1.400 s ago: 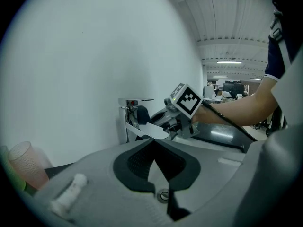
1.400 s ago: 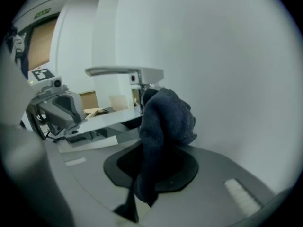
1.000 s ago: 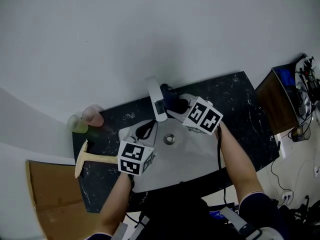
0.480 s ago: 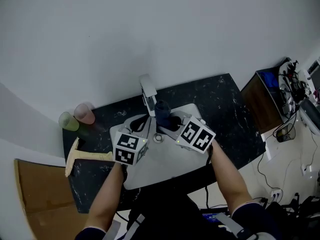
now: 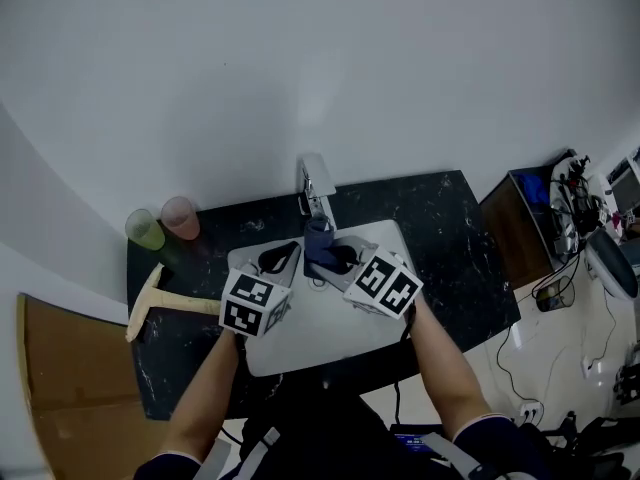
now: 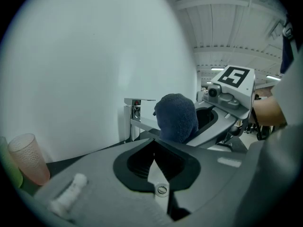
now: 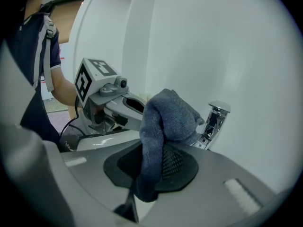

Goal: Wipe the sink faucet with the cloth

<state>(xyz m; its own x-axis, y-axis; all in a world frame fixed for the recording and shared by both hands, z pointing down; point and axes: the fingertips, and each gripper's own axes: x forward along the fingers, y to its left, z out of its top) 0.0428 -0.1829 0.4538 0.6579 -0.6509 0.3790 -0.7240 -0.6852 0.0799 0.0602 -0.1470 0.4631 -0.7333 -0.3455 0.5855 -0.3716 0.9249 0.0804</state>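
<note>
I'm seeing a green cup (image 5: 145,231), a pink cup (image 5: 181,218) and a wooden-handled tool (image 5: 150,306) sitting centre-left. My left gripper (image 6: 154,144) is sitting shut, empty. My right gripper (image 5: 338,258) is pinching the blue cloth (image 7: 165,122) just beside the faucet (image 5: 316,182), mid-frame.

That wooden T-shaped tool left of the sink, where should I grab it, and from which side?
Take the wooden tool by its straight handle, about midway, from above with jaws across it. It lies flat on the dark counter; the handle is slim, the wide crosshead at its left end. The left gripper, shut and empty, is nearest.
</note>
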